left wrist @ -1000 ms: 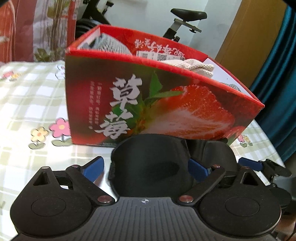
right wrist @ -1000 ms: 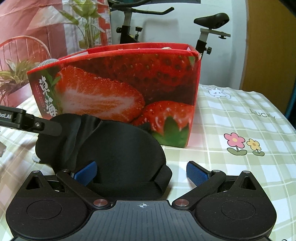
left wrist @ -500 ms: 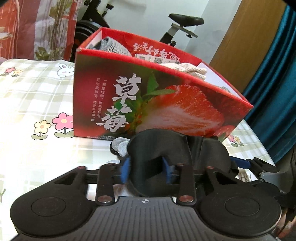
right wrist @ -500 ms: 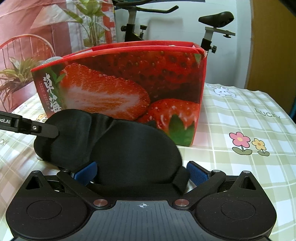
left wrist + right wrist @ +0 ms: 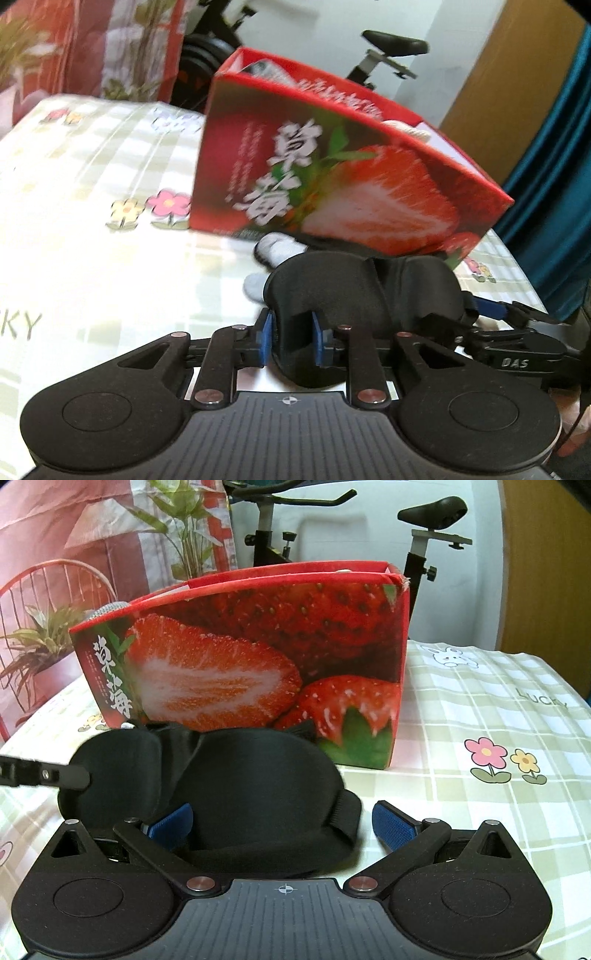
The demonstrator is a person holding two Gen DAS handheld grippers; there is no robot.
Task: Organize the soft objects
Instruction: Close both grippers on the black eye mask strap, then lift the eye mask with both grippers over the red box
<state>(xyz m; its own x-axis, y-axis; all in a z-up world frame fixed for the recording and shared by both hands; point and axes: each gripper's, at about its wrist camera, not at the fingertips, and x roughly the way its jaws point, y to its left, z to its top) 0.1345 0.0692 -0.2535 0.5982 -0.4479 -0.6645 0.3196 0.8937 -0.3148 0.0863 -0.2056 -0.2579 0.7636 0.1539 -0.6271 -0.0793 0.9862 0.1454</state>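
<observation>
A black padded eye mask [image 5: 332, 291] lies in front of a red strawberry-print box [image 5: 369, 192]. My left gripper [image 5: 291, 341] is shut on the mask's left cup, its blue pads pinching the edge. In the right wrist view the mask [image 5: 255, 782] lies between the spread blue pads of my right gripper [image 5: 282, 821], which is open around its right cup and strap. The box [image 5: 258, 657] stands just behind. Pale knitted fabric [image 5: 410, 129] shows inside the box. A grey-and-white soft item [image 5: 277, 251] pokes out from under the mask.
The table has a green-checked cloth with flower prints [image 5: 487, 757]. An exercise bike [image 5: 436, 513] and potted plants [image 5: 177, 524] stand behind the table. A teal curtain [image 5: 554, 155] hangs at the right of the left wrist view.
My left gripper closed on the mask's left cup and has pulled back and tilted with it. The mask has shifted slightly. My right gripper stays open around the other cup.
</observation>
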